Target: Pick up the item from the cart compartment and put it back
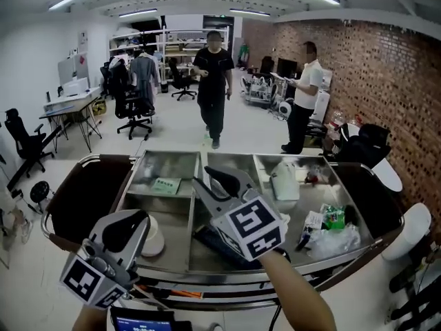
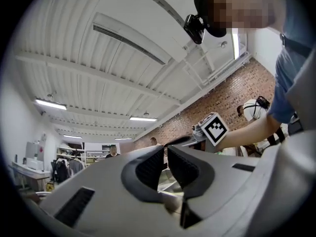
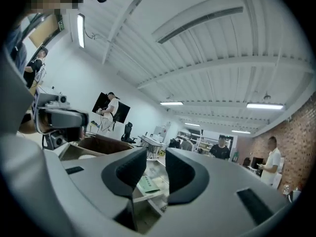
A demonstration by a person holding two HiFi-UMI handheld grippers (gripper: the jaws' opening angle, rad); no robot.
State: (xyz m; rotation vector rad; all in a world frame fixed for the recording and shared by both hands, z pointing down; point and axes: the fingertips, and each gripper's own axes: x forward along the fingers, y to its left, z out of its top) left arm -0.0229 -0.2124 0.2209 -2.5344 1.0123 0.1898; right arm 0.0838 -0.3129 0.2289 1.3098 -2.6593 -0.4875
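A metal cart with several compartments stands in front of me. A flat green packet lies in its far left compartment and shows between the jaws of my right gripper as the green packet. In the head view the right gripper hovers over the middle compartment, open, nothing between its pads. A dark flat item lies beneath it. My left gripper hangs over the cart's near left corner, beside a white round object. Its jaws stand a narrow gap apart and hold nothing.
The right compartments hold a white bag, a green packet and crumpled clear plastic. Two people stand beyond the cart. Office chairs and desks line the left; a brick wall is on the right.
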